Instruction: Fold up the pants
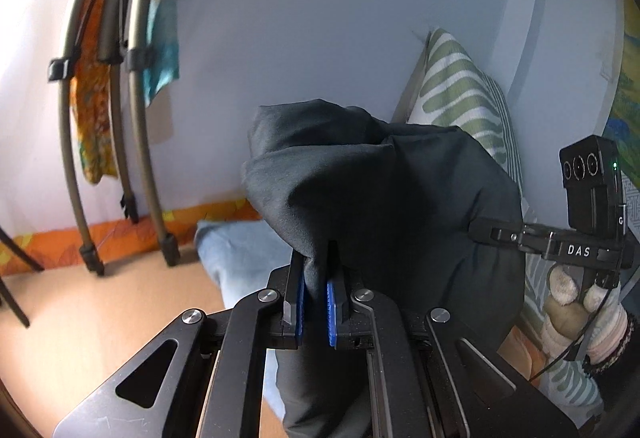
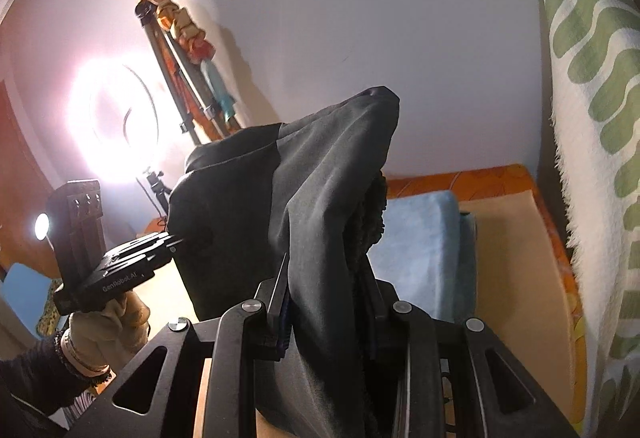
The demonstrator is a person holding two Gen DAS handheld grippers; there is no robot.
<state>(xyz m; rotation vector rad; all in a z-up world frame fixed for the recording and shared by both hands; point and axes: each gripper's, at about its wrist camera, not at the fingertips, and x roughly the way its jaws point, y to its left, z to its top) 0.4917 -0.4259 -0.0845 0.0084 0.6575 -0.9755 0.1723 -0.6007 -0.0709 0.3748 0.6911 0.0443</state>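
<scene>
We see the dark charcoal pants [image 1: 380,190] of smooth, matte woven cloth, bunched into soft rounded folds and lifted between both tools. The left gripper [image 1: 316,298] — black metal links with ribbed blue pads — has its jaws nearly together, pinching a thin fold of the cloth; the rest billows above and hangs below the linkage. In the right wrist view, the right gripper [image 2: 332,314] has its jaws narrowly apart and clamped on a thicker gather of the same pants [image 2: 320,178], where a fuzzy dark lining shows at the edge. Behind lie a folded pale blue towel [image 2: 420,238] of nubby texture on a tan surface with an orange patterned border [image 2: 460,178], and a cushion with wavy green-and-white stripes [image 1: 456,90] leaning on the pale wall. Curved bronze-grey tubes [image 1: 136,118] carry bright orange and teal cloth. A gloved hand [image 1: 576,314] grips the right tool's handle.
</scene>
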